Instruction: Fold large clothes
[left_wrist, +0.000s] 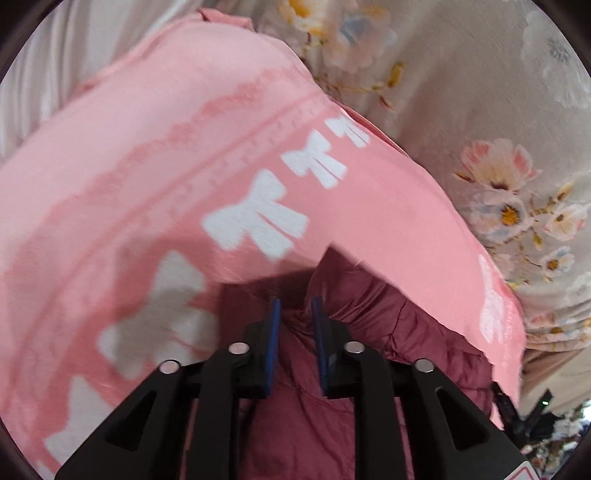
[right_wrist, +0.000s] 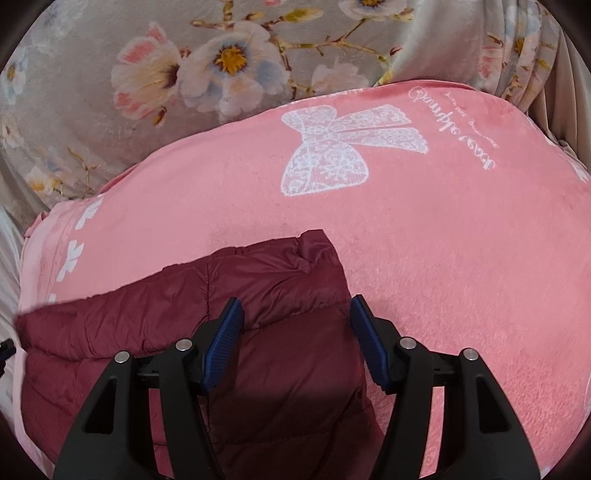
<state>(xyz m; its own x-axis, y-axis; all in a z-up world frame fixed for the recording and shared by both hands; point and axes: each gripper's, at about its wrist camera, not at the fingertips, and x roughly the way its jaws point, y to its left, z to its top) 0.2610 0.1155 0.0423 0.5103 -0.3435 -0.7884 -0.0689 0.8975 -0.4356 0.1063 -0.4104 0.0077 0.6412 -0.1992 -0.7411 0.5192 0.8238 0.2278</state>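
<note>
Maroon puffer jacket (right_wrist: 280, 295) lies on a pink blanket (right_wrist: 461, 266) with white bow prints, spread over a floral bedsheet (right_wrist: 110, 110). Right gripper (right_wrist: 297, 343) hangs over the jacket's right edge, jaws spread wide — nothing clamped between the blue pads (right_wrist: 223, 347), quilted fabric just below them. Left gripper (left_wrist: 295, 343) points down at the jacket's crumpled fabric (left_wrist: 388, 325); jaws parted by a narrow gap, pads (left_wrist: 274, 343) not pressing on cloth as far as the blurred view shows. Jacket corner peaks toward the blanket's middle.
</note>
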